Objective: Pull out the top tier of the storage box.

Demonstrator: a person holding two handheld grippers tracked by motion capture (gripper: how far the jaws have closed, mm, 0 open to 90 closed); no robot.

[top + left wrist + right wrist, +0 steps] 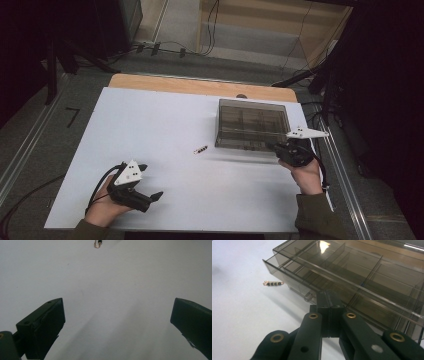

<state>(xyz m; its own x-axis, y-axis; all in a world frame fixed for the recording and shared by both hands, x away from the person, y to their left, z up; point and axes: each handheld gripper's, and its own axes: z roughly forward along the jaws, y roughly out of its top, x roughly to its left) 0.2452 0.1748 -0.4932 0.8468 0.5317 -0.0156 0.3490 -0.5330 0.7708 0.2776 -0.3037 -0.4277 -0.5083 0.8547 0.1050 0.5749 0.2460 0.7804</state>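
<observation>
We hold the right claw (329,305) w/ jaws pressed together at the smoky compartment box (252,124), 3 o'clock on the counter (165,125), beaded pin (200,149) mid-counter, left claw (117,322) jaws wide apart at 7.

White-topped table (150,130) with wooden far edge, grey floor (45,135), cables (165,47), dark stands, dim room

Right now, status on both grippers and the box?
Left gripper open, idle on the white table. Right gripper shut at the smoky box lid's front edge, lid partly up. Beaded clip lies apart, nothing blocking.
</observation>
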